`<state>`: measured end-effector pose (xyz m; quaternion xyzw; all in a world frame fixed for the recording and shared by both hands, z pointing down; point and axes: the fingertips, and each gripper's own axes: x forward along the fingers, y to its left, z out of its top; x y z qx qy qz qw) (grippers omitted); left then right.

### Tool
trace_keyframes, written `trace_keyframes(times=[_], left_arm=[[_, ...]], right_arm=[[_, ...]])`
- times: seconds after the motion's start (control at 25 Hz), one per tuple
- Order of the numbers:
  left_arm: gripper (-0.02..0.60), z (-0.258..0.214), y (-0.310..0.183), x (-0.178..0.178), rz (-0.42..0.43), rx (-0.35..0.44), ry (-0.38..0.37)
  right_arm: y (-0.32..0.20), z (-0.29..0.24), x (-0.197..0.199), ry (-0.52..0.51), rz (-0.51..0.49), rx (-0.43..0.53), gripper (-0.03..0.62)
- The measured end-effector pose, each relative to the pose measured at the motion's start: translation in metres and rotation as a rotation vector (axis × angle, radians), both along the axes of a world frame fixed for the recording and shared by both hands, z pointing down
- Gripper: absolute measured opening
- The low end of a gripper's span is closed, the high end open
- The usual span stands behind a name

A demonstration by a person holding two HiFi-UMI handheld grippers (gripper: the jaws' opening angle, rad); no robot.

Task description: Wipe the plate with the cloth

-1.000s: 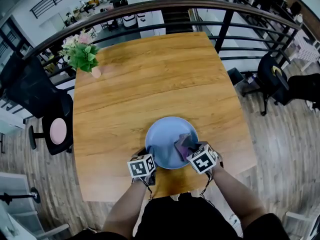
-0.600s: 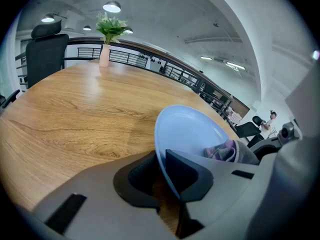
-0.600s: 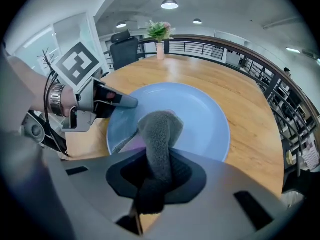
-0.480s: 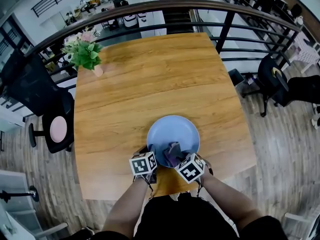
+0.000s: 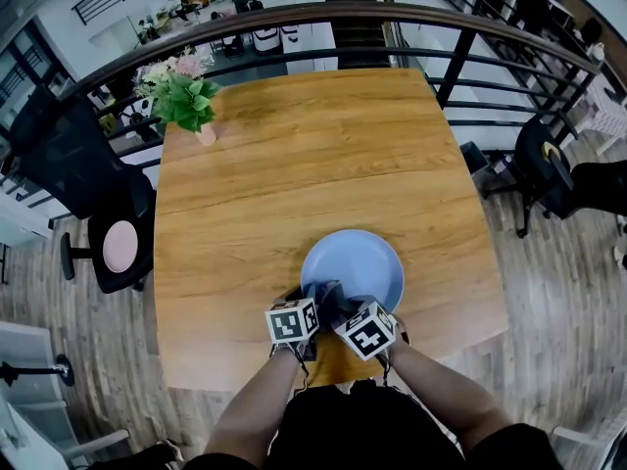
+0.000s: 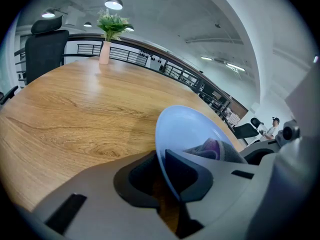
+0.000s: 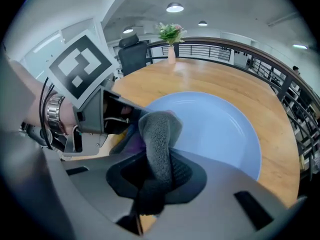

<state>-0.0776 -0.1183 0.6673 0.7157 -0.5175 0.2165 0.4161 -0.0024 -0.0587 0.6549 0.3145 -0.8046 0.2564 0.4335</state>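
Observation:
A light blue plate lies on the wooden table near its front edge. My left gripper is shut on the plate's near left rim; in the left gripper view the rim runs between the jaws. A grey and purple cloth rests on the near left part of the plate, bunched in my right gripper, which is shut on it. In the right gripper view the cloth stands up from the jaws over the plate, close to the left gripper.
A pink vase of flowers stands at the table's far left corner. A black railing runs behind the table. An office chair stands off the left edge. The table's front edge is just below both grippers.
My right gripper has dragged the cloth leftward across the plate, from its right side to beside the left gripper. The left gripper has kept its hold on the rim.

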Motion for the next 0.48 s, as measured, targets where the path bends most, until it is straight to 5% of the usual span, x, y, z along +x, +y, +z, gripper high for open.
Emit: trace_keyframes(times=[0.24, 0.48], left_arm=[[0.064, 0.003, -0.001, -0.002, 0.005, -0.002, 0.013], [0.063, 0.003, -0.002, -0.003, 0.008, -0.006, 0.020]], right_arm=[[-0.033, -0.001, 0.001, -0.048, 0.093, 0.064, 0.074], [-0.053, 0.002, -0.011, -0.054, 0.039, 0.087, 0.074]])
